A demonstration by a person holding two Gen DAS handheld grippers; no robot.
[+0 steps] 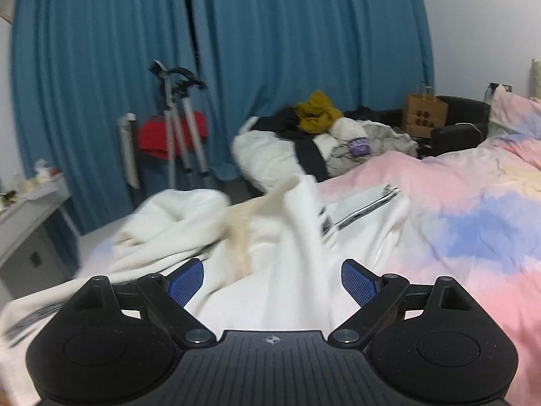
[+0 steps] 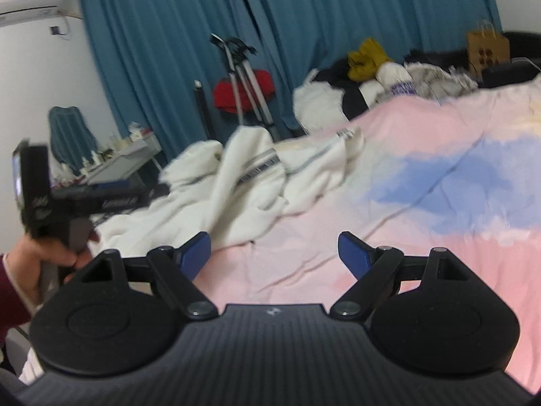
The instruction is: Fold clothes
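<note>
White garment [image 1: 270, 237] bunched between parted left claw [image 1: 272, 282]; right claw [image 2: 274, 253] parted, garment ahead-left.

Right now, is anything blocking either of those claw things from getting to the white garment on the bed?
Nothing visible does. The left gripper is open right over the white garment. Only bare pink-and-blue bedspread lies between the open right gripper and the garment.

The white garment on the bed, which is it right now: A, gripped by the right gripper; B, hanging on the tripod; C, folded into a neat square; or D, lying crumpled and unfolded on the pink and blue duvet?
D: the white garment lies rumpled on the duvet, and the right gripper is open over bare duvet.
</note>
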